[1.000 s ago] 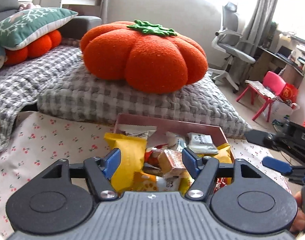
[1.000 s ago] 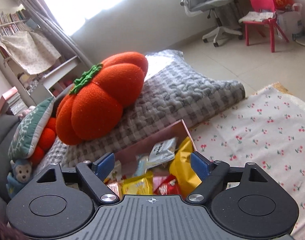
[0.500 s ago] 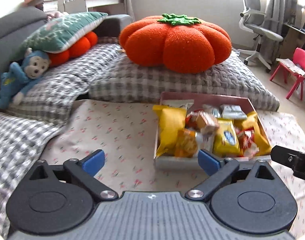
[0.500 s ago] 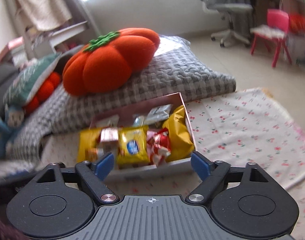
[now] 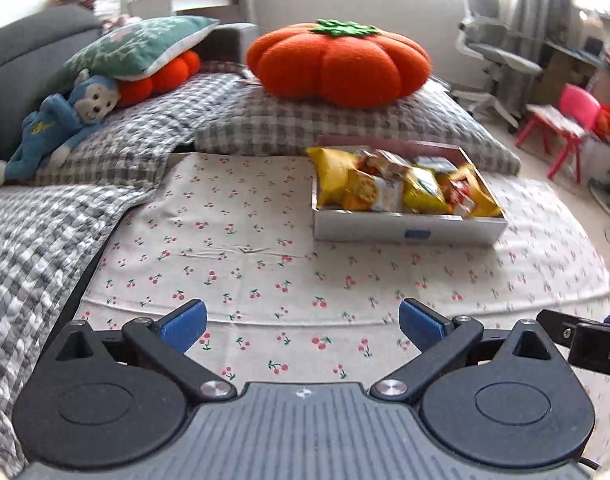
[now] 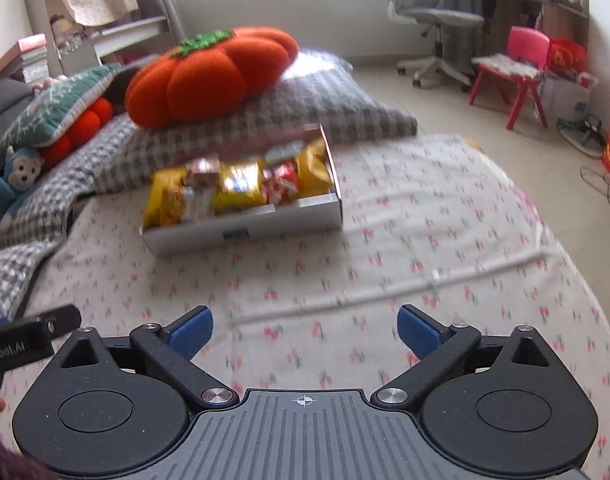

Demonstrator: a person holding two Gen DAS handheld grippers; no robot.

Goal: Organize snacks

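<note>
Two blue-tipped grippers, left [image 5: 301, 326] and right [image 6: 304, 329], both spread wide, empty.
One white cardboard box [image 5: 409, 230] of bright snack packets [image 5: 401, 190] sits well ahead on the cherry-print cloth [image 5: 245, 248].

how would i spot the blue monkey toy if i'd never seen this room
Find the big orange pumpkin cushion on the grey checked quilt. Left of it a green leaf-print pillow leans; the blue plush monkey lies below it, the only thing with a face.
</note>
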